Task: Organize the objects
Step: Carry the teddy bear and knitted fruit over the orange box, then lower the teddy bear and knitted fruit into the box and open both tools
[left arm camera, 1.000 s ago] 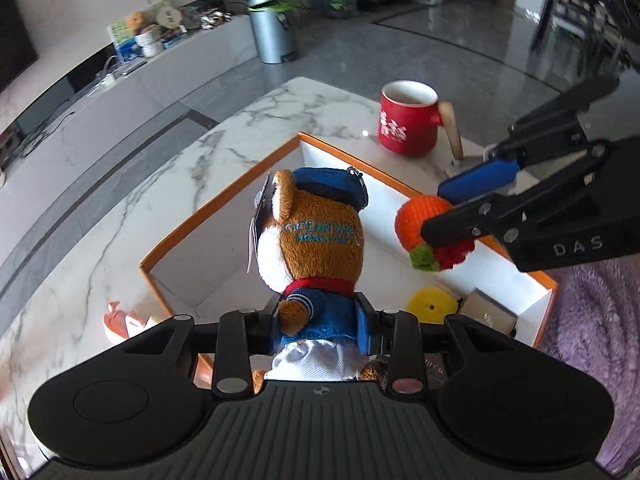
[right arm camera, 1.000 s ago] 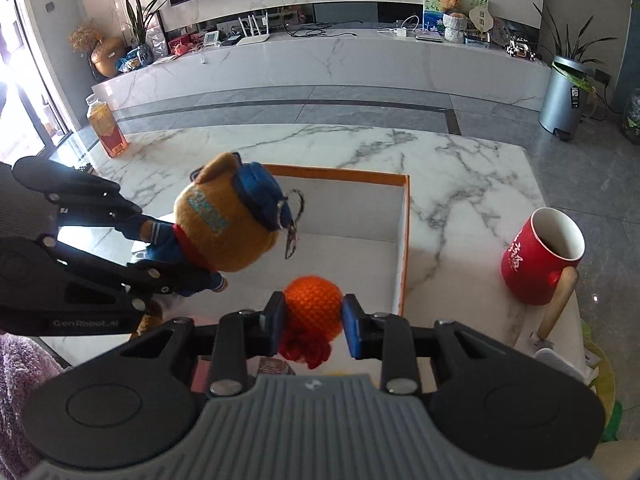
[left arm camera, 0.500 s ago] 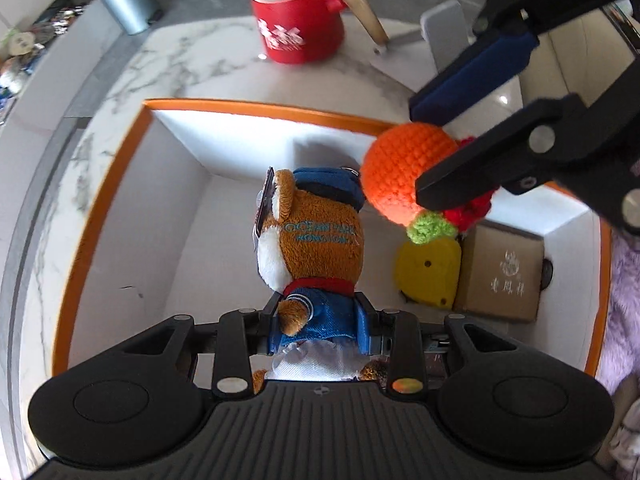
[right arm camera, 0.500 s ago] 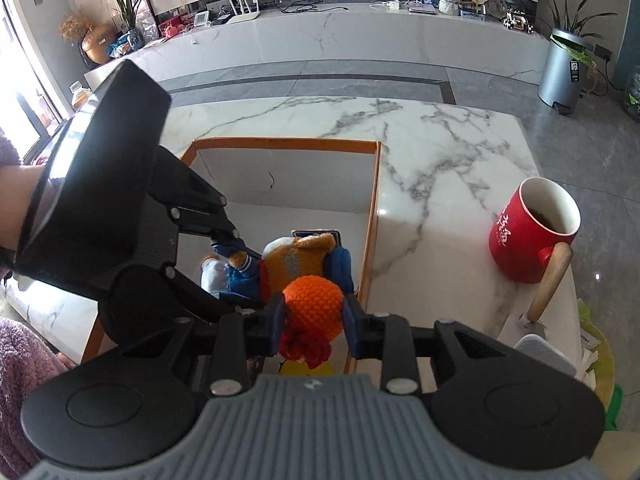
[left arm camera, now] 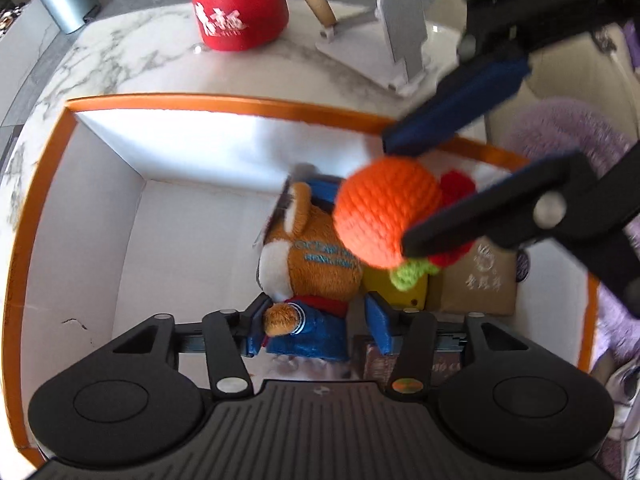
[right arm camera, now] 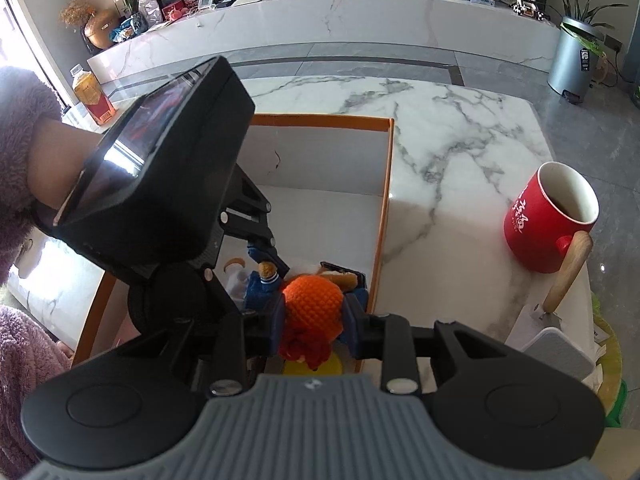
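A brown plush bear (left arm camera: 316, 260) in blue clothes lies on the floor of the orange-rimmed white box (left arm camera: 224, 102), its head toward the far wall. My left gripper (left arm camera: 316, 314) points down into the box with its jaws opening; the bear's body is still between the blue pads, and there is a gap on the right side. My right gripper (right arm camera: 314, 312) is shut on an orange crochet toy (right arm camera: 312, 308) with red and green trim. It hovers just above the bear (right arm camera: 260, 280), and the toy (left arm camera: 376, 216) hides part of the bear's cap.
A yellow object (left arm camera: 408, 292) and a small tan carton (left arm camera: 480, 280) lie in the box's right corner. On the marble table outside stand a red mug (right arm camera: 548, 220) with a wooden handle and a white phone stand (left arm camera: 400, 40). A drink bottle (right arm camera: 92, 96) stands far left.
The left gripper sank into the box with the bear, then its pads spread and the bear settled tilted on the floor. The right gripper with the orange toy came closer over it.
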Demonstrator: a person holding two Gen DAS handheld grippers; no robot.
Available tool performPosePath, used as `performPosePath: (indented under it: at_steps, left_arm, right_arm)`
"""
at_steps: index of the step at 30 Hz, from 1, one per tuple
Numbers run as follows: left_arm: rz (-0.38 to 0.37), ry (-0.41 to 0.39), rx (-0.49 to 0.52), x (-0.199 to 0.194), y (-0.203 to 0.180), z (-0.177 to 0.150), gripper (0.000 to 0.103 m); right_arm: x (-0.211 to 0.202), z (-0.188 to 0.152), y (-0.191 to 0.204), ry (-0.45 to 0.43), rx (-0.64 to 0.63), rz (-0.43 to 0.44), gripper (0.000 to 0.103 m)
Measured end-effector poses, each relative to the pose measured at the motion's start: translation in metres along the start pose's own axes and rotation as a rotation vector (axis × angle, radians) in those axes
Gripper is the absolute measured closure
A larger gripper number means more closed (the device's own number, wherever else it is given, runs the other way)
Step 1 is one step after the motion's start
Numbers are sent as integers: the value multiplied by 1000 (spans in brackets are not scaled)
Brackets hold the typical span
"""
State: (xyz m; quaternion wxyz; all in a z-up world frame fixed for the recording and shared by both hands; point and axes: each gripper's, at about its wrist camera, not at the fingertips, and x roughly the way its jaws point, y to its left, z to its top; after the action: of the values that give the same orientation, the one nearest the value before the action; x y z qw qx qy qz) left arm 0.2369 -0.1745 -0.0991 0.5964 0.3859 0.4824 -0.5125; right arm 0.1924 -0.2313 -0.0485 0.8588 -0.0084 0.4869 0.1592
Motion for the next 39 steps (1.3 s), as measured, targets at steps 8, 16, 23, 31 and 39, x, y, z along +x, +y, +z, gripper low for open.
performPosePath:
  at_steps: [8,16,23,31,39]
  left_arm:
    - [-27,-81,-139,-13,13,-20,68]
    - [-78,-149,-260,-13,22,-30,70]
    - [-113,-194,-317,-20,31,-39,63]
    - [-101,-185,-339,-13,25,-39,65]
    - [-112,-203,-370,-18,28,-45,65]
  right_arm:
    - [7,-11,12,43,-54,24,71]
    - [21,-21,33,107,-179,11,71]
    - [36,-20,39,146,-222,-2,71]
    - [47,-20,45,154,-259,-35,68]
    - [44,-21,46,155,-271,-26,65]
